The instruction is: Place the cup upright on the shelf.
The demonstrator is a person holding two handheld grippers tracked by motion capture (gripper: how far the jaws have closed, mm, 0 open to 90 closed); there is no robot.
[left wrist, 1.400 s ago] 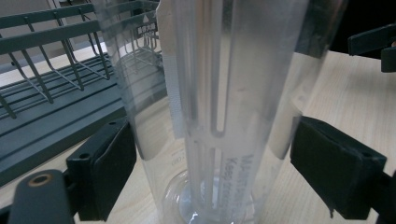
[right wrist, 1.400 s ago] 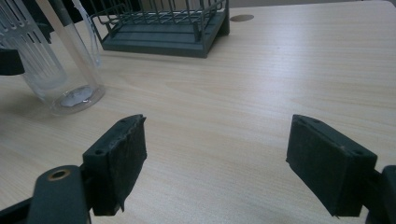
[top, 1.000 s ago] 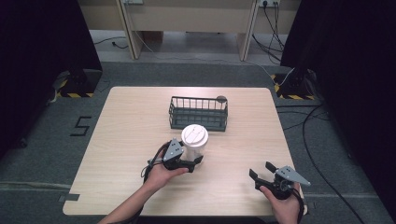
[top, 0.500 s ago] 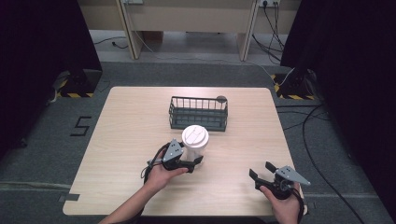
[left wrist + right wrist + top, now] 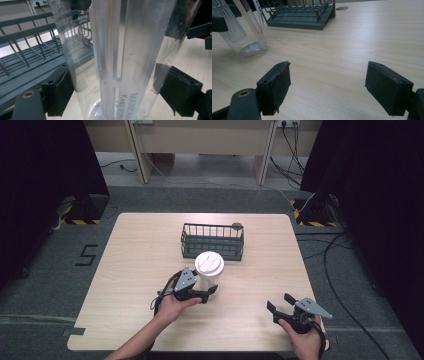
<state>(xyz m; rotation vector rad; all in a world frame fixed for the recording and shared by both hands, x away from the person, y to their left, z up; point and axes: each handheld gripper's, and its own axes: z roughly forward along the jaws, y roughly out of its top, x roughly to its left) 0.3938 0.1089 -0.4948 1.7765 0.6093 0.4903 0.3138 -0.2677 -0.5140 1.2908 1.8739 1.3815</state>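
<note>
- The clear plastic tumbler with a white lid (image 5: 209, 270) stands upright a little below the middle of the high view, on the pale wooden table (image 5: 135, 265), just in front of the dark wire basket (image 5: 212, 241).
- The high view shows its round white lid; the left gripper view shows instead the see-through wall (image 5: 120, 50), an inner slotted tube and part of some printed lettering, cut off at the bottom edge.
- The left gripper (image 5: 197, 290) has its black jaws on either side of the tumbler's body, pads against the wall, clamped on it.
- In the right gripper view the tumbler's base (image 5: 249, 47) sits on the table at the upper left, its top cut off by the frame.
- The right gripper (image 5: 283, 304), at the lower right of the high view, is held well apart from the tumbler, jaws spread wide over bare wood.
- A small dark round mark (image 5: 342, 8) beside the basket is too small to identify.
</note>
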